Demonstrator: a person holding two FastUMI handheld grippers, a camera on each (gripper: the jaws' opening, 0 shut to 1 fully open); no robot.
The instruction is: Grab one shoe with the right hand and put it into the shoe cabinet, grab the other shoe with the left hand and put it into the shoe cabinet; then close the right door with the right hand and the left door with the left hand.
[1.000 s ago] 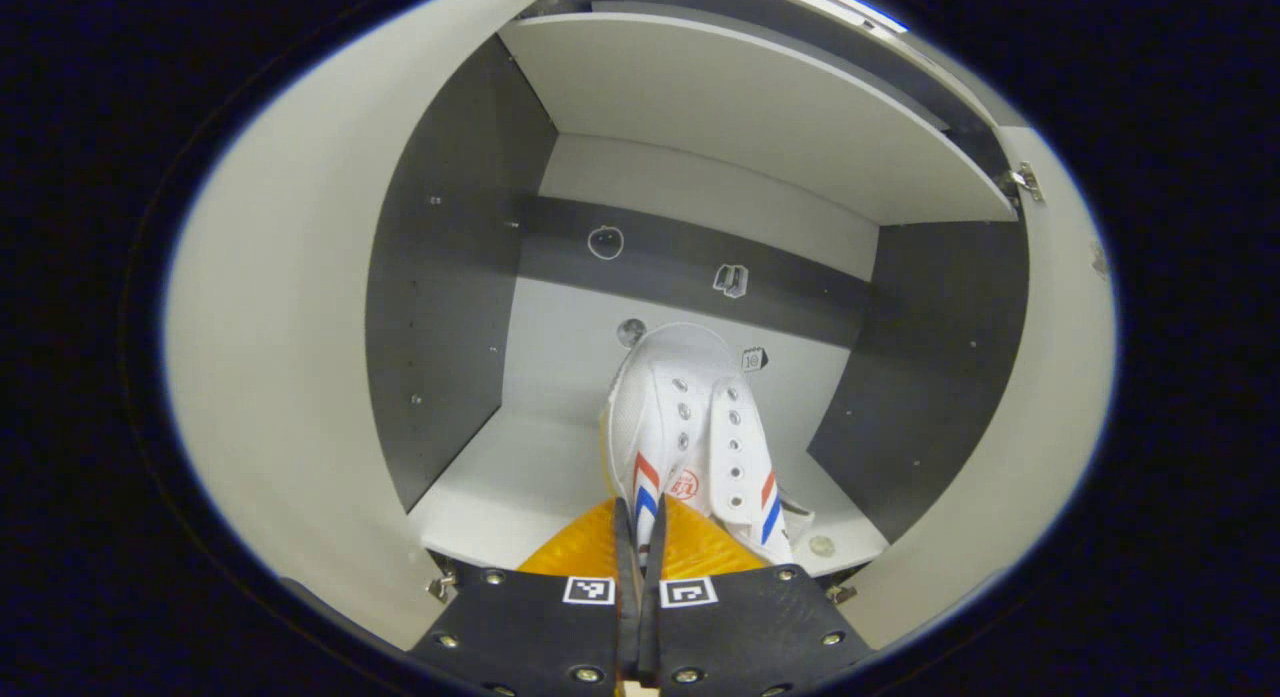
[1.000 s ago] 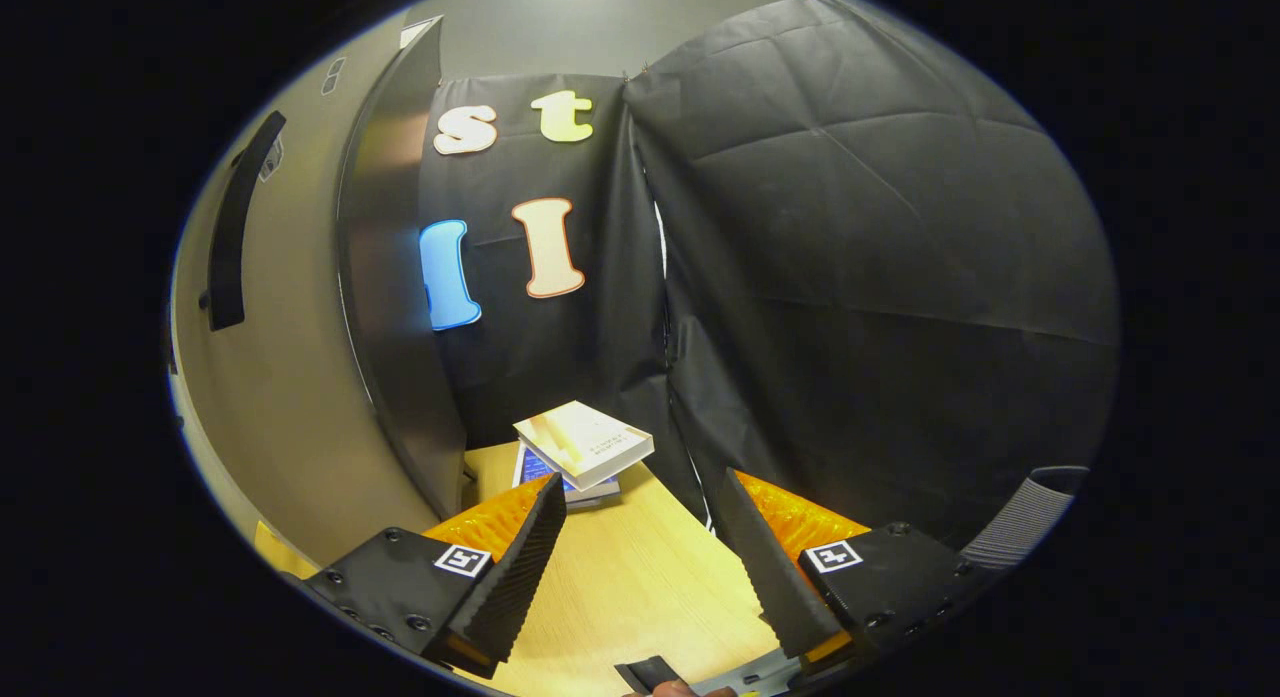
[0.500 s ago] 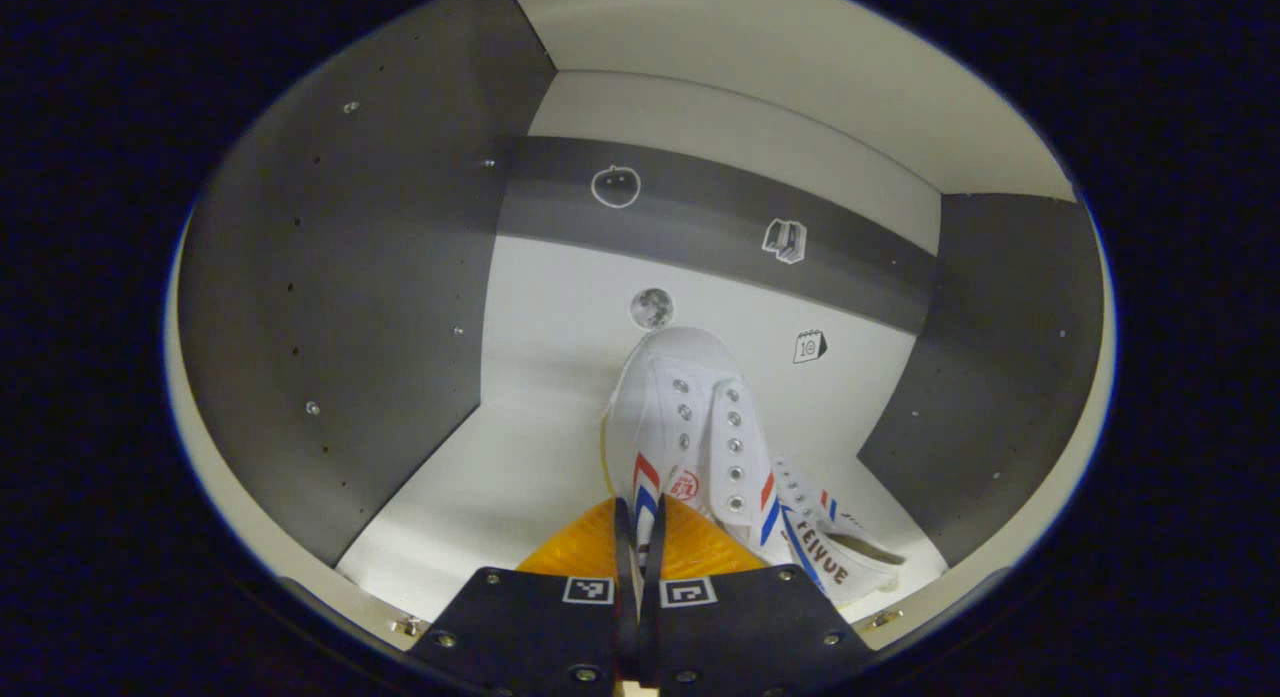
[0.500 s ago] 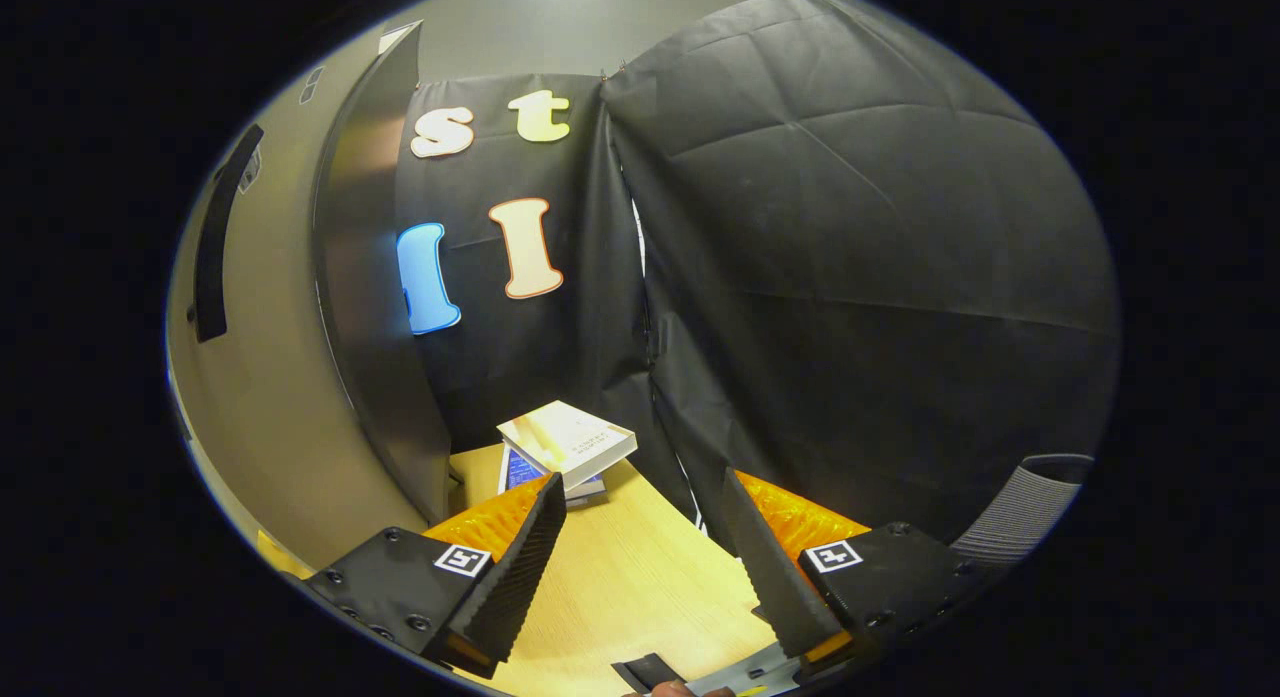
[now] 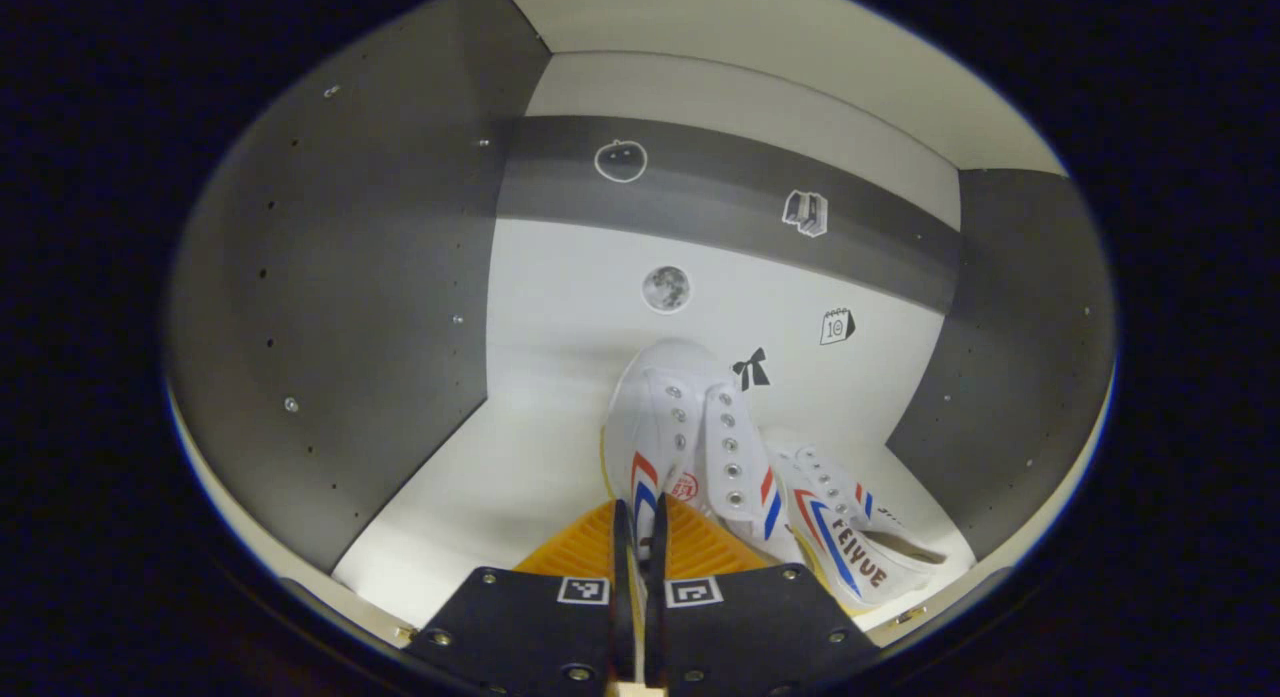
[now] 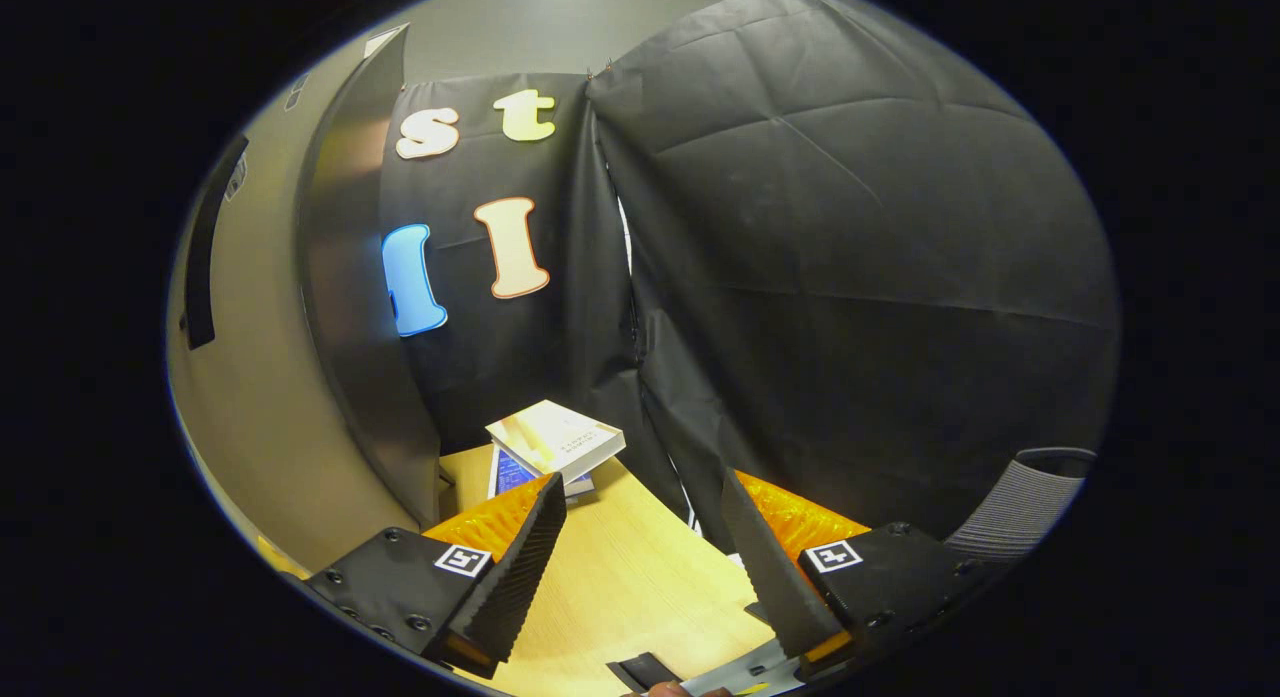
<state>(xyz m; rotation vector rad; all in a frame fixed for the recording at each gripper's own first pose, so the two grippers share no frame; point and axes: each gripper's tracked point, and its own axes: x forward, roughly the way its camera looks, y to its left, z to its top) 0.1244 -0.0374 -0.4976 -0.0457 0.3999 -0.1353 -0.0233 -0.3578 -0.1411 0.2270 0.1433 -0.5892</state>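
In the left gripper view my left gripper is shut on the heel edge of a white canvas shoe with red and blue stripes, held toe-forward inside the shoe cabinet. A second matching shoe lies on the cabinet floor to its right, touching it. In the right gripper view my right gripper is open, nothing between its fingers, above a wooden table. The open right cabinet door with its dark handle stands at the left.
The cabinet's back panel carries small stickers, with grey side walls close on both sides. In the right gripper view a stack of books lies on the table near the cloth wall, and a ribbed grey object sits at the right edge.
The left gripper has carried the shoe deeper into the cabinet and lower, beside the second shoe, which shows more fully. The right gripper stayed open and shifted slightly.
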